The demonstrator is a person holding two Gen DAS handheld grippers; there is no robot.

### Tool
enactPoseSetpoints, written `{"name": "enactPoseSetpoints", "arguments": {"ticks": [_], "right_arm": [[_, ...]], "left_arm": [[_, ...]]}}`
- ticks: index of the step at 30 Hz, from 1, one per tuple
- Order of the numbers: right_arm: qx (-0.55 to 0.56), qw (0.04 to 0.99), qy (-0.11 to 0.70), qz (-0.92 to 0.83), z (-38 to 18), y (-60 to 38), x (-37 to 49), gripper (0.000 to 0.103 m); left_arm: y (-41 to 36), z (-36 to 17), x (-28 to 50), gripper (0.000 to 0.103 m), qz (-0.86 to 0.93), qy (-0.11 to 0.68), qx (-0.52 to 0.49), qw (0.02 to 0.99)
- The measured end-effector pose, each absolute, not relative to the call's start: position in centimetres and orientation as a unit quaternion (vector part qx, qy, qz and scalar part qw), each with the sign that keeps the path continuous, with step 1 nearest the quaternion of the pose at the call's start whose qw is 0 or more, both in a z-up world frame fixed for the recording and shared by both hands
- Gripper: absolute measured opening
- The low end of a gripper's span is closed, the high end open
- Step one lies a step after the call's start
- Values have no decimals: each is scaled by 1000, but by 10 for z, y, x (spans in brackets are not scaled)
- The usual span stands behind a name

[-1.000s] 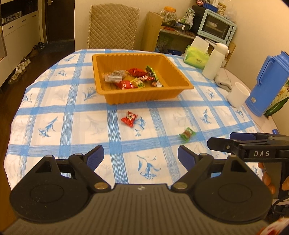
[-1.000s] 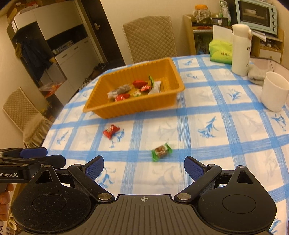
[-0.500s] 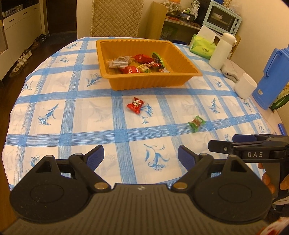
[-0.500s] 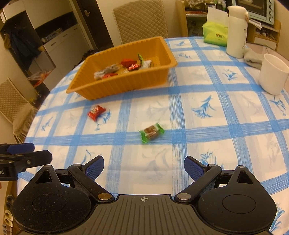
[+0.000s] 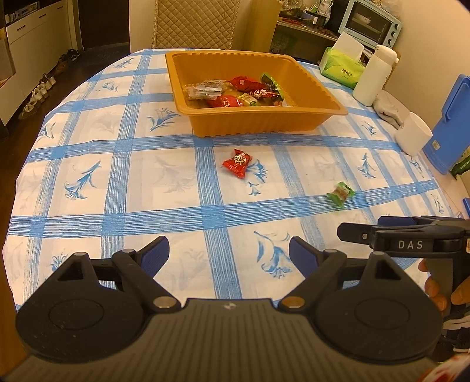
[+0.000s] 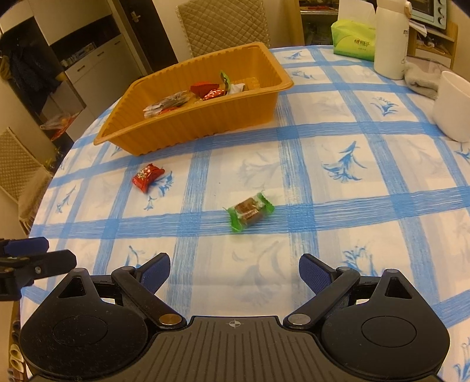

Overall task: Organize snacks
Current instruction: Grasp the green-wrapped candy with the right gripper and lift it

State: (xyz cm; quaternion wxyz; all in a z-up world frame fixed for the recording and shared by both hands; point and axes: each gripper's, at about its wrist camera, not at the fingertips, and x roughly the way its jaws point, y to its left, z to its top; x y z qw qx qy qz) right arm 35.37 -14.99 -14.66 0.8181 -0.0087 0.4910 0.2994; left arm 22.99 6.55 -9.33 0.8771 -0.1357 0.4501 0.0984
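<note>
An orange tray (image 5: pixel 264 123) (image 6: pixel 205 123) holding several wrapped snacks stands at the far middle of the table. A red-wrapped candy (image 5: pixel 237 163) (image 6: pixel 147 177) lies on the cloth in front of it. A green-wrapped candy (image 5: pixel 340 194) (image 6: pixel 250 211) lies nearer and to the right. My left gripper (image 5: pixel 229 254) is open and empty, low over the near table edge, short of the red candy. My right gripper (image 6: pixel 235 269) is open and empty, just short of the green candy. The right gripper also shows in the left wrist view (image 5: pixel 411 238).
A white cup (image 5: pixel 412 133) (image 6: pixel 453 105), a white flask (image 5: pixel 371 78) (image 6: pixel 390 38), a grey cloth (image 5: pixel 387 110), a green tissue box (image 5: pixel 342 69) (image 6: pixel 354 39) and a blue jug (image 5: pixel 452 123) stand along the right side. A padded chair (image 5: pixel 194 23) stands behind the table.
Both grippers have moved forward and lower toward the table; the loose candies now sit closer. Both grippers stay open. Nothing on the table has moved.
</note>
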Motion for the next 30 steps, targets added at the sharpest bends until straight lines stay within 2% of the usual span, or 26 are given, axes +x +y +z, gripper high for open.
{"name": "enactPoseSetpoints", "arguments": {"ticks": [2,5,13,17,26,30], "right_arm": [[-6,818,491,299,-149,-147,356,93],[-1,817,490,302,-153,-141,360,82],[-7,826,480,294,-158,-129,372,70],[-18,833,471,291,-158,-122,378,60],[-82,848,440,285,-162,-107,377,45],[-115,852,427,281,-164,-103,376,31]], "left_arm": [[68,-95,231,87,99,451,-136,876],[71,-97,233,87,100,453,-137,875],[80,-102,239,87,103,457,-138,873],[82,-104,242,87,101,458,-138,872],[82,-108,254,87,90,457,-129,876],[81,-110,262,86,84,455,-122,878]]}}
